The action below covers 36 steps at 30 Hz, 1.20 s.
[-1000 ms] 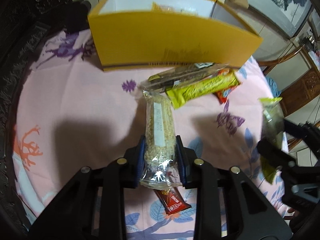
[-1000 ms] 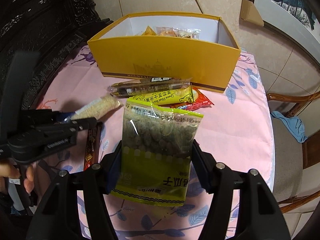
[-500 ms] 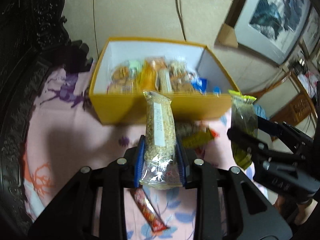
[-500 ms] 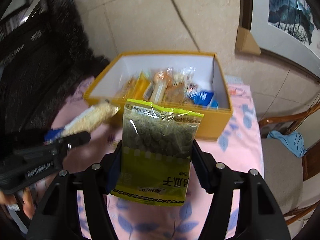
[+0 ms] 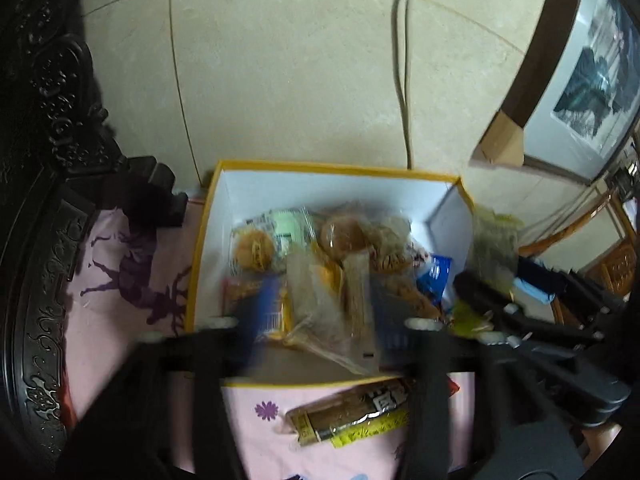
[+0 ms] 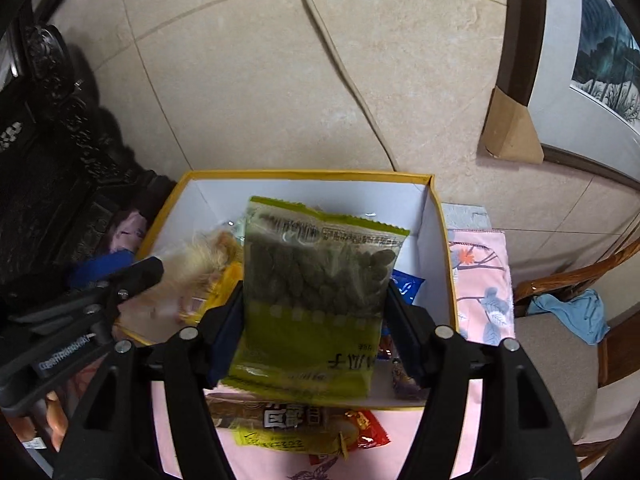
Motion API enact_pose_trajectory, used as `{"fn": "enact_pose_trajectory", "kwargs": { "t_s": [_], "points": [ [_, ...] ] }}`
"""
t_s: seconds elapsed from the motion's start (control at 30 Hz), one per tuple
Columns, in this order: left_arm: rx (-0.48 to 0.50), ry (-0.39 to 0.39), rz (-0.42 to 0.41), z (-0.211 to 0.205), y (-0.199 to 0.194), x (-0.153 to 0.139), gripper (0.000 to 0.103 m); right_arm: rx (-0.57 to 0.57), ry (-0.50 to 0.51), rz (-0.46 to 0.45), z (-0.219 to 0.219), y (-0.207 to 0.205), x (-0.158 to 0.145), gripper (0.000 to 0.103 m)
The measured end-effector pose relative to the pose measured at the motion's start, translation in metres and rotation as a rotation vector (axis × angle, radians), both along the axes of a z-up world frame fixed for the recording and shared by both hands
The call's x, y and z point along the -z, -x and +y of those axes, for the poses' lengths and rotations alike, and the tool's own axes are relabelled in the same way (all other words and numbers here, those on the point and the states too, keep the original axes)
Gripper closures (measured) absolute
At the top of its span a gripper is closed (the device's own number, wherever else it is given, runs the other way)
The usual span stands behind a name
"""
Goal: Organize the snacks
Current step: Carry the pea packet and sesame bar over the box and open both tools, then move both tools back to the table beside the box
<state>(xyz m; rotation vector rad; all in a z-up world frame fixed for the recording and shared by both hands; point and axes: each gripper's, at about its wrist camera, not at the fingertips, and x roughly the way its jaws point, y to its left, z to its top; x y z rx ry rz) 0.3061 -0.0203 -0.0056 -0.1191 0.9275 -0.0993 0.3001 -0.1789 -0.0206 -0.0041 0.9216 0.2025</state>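
Where pink tablecloth [image 5: 132,280] ends, beige tiled wall [image 5: 280,60] rises

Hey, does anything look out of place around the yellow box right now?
Yes. A few snack packets lie on the pink tablecloth against the yellow box's near wall, outside it, while the other snacks are piled inside.

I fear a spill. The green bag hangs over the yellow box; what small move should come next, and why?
Probably let the right gripper finish opening: its jaws are opening, the green seed bag sits between them above the yellow box, so it should drop inside.
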Motion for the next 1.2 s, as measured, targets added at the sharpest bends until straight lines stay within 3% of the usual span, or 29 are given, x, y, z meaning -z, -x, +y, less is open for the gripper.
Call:
{"fn": "enact_pose_trajectory", "kwargs": {
  "t_s": [0.07,0.37,0.53,0.67,0.8,0.93,1.13,1.2],
  "points": [
    [-0.016,-0.009,-0.041,0.002,0.003,-0.006,0.023,0.011,0.018,0.000,0.000,-0.001,0.003,0.026],
    [-0.004,-0.008,-0.057,0.003,0.013,-0.009,0.023,0.000,0.010,-0.008,-0.007,0.005,0.001,0.026],
    [-0.006,-0.027,-0.067,0.012,0.044,-0.008,0.021,-0.148,-0.010,-0.021,-0.005,0.048,0.000,0.026],
    [0.054,-0.045,0.020,0.014,0.079,0.033,0.020,-0.375,-0.010,0.012,0.005,0.098,0.027,0.026],
    [0.149,-0.049,0.129,0.009,0.103,0.087,0.020,-0.557,0.034,0.094,0.020,0.127,0.074,0.026],
    [0.254,-0.083,0.174,-0.002,0.106,0.126,0.020,-0.607,0.045,0.122,0.026,0.121,0.100,0.031],
    [0.309,-0.100,0.185,-0.001,0.090,0.144,0.020,-0.646,0.084,0.196,0.029,0.100,0.125,0.033],
    [0.332,-0.122,0.192,-0.004,0.084,0.148,0.020,-0.662,0.091,0.181,0.031,0.098,0.129,0.033]
  ]
}}
